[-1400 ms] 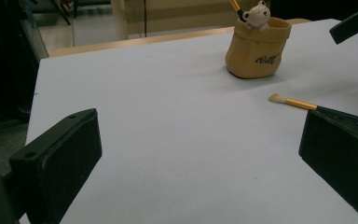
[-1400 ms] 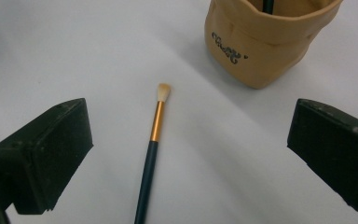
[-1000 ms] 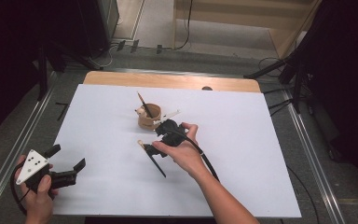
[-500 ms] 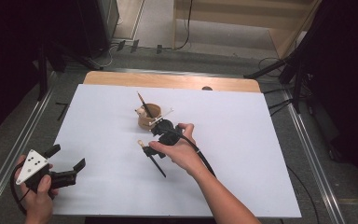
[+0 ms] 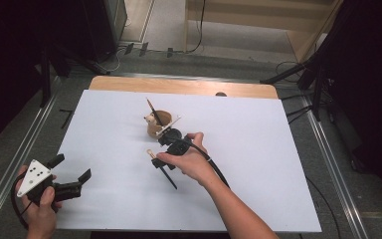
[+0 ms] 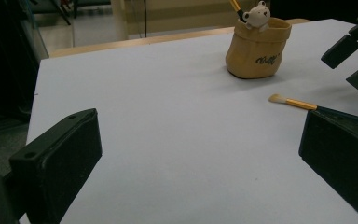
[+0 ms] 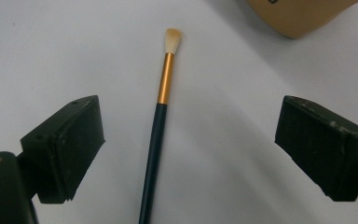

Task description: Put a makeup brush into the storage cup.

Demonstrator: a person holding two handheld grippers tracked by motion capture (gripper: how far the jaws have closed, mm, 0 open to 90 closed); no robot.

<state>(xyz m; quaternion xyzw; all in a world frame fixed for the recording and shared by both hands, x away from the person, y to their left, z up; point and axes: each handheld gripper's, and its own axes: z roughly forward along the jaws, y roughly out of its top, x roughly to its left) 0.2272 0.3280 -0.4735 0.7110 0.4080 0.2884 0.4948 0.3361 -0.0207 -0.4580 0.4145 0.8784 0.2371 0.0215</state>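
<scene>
Two grippers, one job: picking up the paintbrush that lies flat on the white worktop (image 5: 258,164).
Thing in hand: paintbrush (image 7: 161,116), dark handle, gold ferrule, pale bristle tip; in the high view it lies just in front of the pen pot, partly under the right hand.
Long axis: in the right gripper view the handle runs from the bottom edge up and away, tilted slightly, bristles at the far end towards the pot.
Right gripper (image 7: 186,144): jaws wide apart and holding nothing, one on each side of the handle, so the brush lies between them and across the line on which they close.
Gap: the handle sits a little nearer the left-hand jaw in that view than the other; whether the jaws touch the worktop I cannot tell.
Left gripper (image 6: 200,154): jaws spread wide and empty, low at the near left corner of the worktop, well apart from the brush.
Nearer hand: the right, plainly; the left gripper looks across at the brush from the side.
Pen pot (image 5: 157,124): tan, sack-shaped, a small bear figure at its rim, another brush standing in it, just beyond the bristles.
Judgement: closing on the dark handle below the ferrule looks the likely next move, then a lift towards the pot.
</scene>
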